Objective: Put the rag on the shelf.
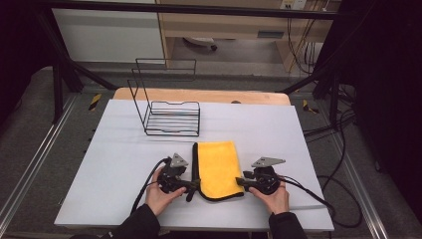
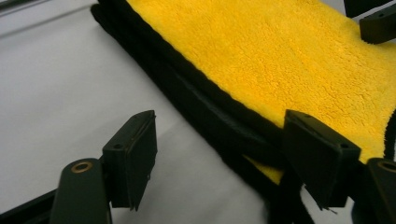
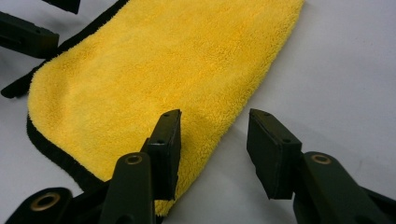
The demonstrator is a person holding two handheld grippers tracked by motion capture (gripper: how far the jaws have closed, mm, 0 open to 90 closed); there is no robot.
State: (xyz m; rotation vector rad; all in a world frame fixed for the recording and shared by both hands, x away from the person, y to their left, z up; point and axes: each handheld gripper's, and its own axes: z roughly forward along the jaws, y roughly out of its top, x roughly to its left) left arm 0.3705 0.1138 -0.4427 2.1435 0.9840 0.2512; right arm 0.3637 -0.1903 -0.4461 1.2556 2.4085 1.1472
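A folded yellow cloth (image 1: 218,169) with a black border lies flat on the white table near its front. My left gripper (image 1: 194,186) is at the cloth's near left corner and is open. In the left gripper view the cloth (image 2: 280,60) has its black folded edge running between the jaws of my left gripper (image 2: 224,158), with one jaw over the yellow pile. My right gripper (image 1: 241,181) is open at the cloth's right edge. In the right gripper view that gripper (image 3: 217,149) straddles the edge of the cloth (image 3: 154,70), its left jaw over the fabric.
A black wire rack (image 1: 169,117) stands behind the cloth toward the table's back left. Cables trail from both grippers across the table (image 1: 278,124). The table's front edge is close under the person's hands.
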